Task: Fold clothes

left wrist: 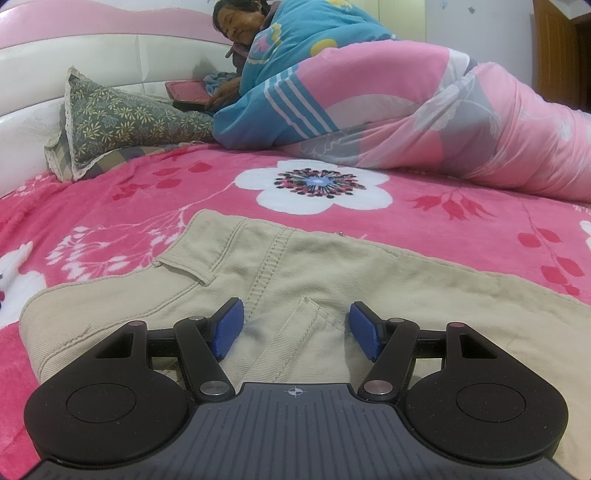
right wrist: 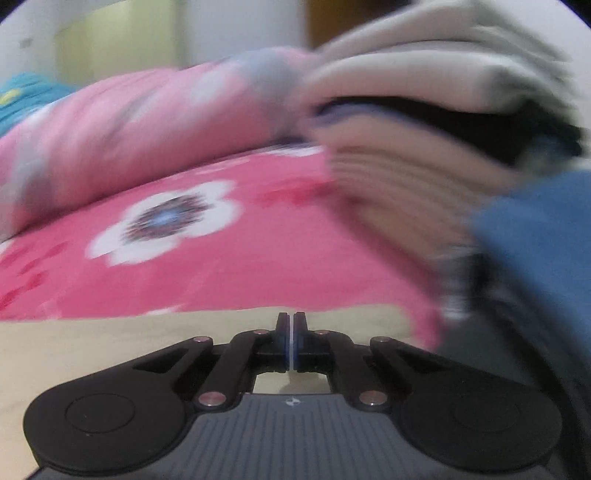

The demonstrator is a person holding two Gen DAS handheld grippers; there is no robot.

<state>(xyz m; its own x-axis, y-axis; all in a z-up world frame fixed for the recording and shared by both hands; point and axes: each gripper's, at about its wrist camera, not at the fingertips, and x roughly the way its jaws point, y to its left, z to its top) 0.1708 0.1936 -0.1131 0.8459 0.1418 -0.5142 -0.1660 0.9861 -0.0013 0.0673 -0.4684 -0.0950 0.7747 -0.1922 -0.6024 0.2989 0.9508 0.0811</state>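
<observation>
My left gripper hangs low over the trousers, its blue pads wide apart and gripping nothing. Between them lies a raised fold of the beige cloth near the fly seam, with the waistband and a belt loop just beyond. The trousers lie flat on the pink blanket, waist toward the far side, spreading off to my right.

If I close here, I judge I may catch only the top layer of that ridge, so that lifting peels one layer off and the fold comes out skewed. Pushed too low, the pads could also nip the blanket under the cloth and drag it along.

Farther back a pillow leans on the headboard, and a woman lies under a quilt near the far edge of the trousers. A wide sweep of cloth that way could brush the quilt or disturb her.

My right gripper has its fingers pressed together; whether a thin edge of cloth is pinched between them I cannot tell. It sits at the edge of the beige cloth. The whole view is smeared, which suggests quick motion, and that is the risk: to its right stands a stack of folded clothes, with something blue close by. A fast swing there could knock the stack over.
</observation>
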